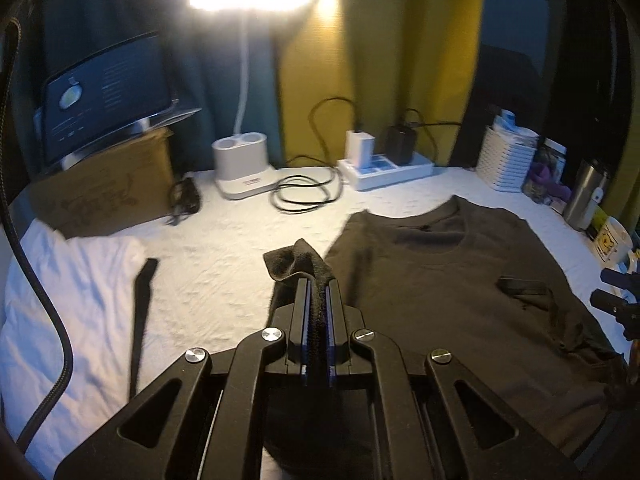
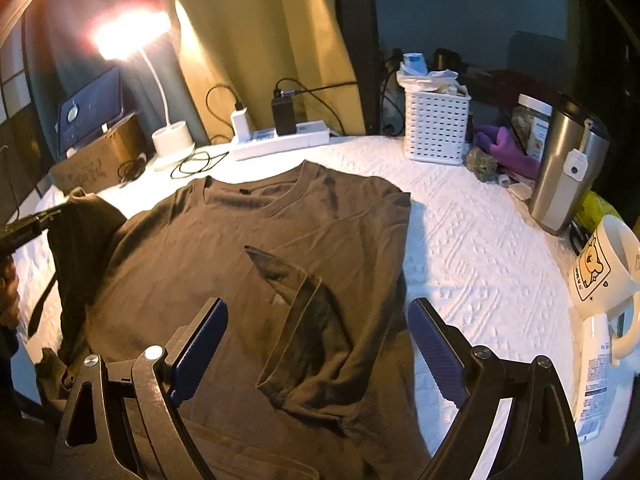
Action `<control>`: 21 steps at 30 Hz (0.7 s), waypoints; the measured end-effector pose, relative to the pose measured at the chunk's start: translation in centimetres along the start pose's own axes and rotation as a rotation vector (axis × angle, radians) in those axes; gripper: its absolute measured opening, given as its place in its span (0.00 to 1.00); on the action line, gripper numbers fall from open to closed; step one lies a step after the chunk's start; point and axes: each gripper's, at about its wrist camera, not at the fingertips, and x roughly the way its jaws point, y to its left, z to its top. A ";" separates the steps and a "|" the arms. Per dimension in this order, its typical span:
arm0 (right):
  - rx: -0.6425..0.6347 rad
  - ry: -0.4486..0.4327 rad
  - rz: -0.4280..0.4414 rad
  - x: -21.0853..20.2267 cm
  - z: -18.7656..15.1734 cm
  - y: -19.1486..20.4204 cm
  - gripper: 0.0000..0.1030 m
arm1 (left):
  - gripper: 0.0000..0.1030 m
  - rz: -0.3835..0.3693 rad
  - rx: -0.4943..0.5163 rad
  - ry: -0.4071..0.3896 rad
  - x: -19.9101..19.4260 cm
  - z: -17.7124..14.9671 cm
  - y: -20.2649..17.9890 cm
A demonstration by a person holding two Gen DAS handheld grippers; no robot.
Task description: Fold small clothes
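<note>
The left gripper (image 1: 318,280) is pinching the left sleeve (image 1: 296,264) of the dark T-shirt (image 2: 260,232), lying on the white tablecloth (image 2: 480,240). The right gripper (image 2: 318,344) is hovering wide apart and empty over its folded right sleeve (image 2: 316,320). A steel tumbler (image 2: 568,168), mug (image 2: 604,268) and basket (image 2: 436,124) are crowding the right side; a power strip (image 2: 280,140) is sitting far.

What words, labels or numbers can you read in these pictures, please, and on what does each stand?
None can be read in full.
Mug: a cartoon bear label with print too small to read.
Cardboard box: dark markings, blurred.
White bottle: lines of print, too small.
Jar: a label, blurred.
Screen: faint text, unreadable.
Power strip: blue labels, unreadable.
</note>
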 end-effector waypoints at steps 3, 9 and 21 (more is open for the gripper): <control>0.017 -0.011 0.007 -0.1 -0.1 -1.0 0.90 | 0.05 -0.041 0.020 0.018 0.9 0.4 -2.0; 0.076 -0.026 0.021 -0.1 -0.5 -3.2 0.90 | 0.05 -0.108 0.058 0.091 4.0 0.6 -6.0; 0.141 -0.015 0.030 0.7 -1.6 -5.6 0.90 | 0.05 -0.206 0.117 0.266 8.9 -1.6 -11.3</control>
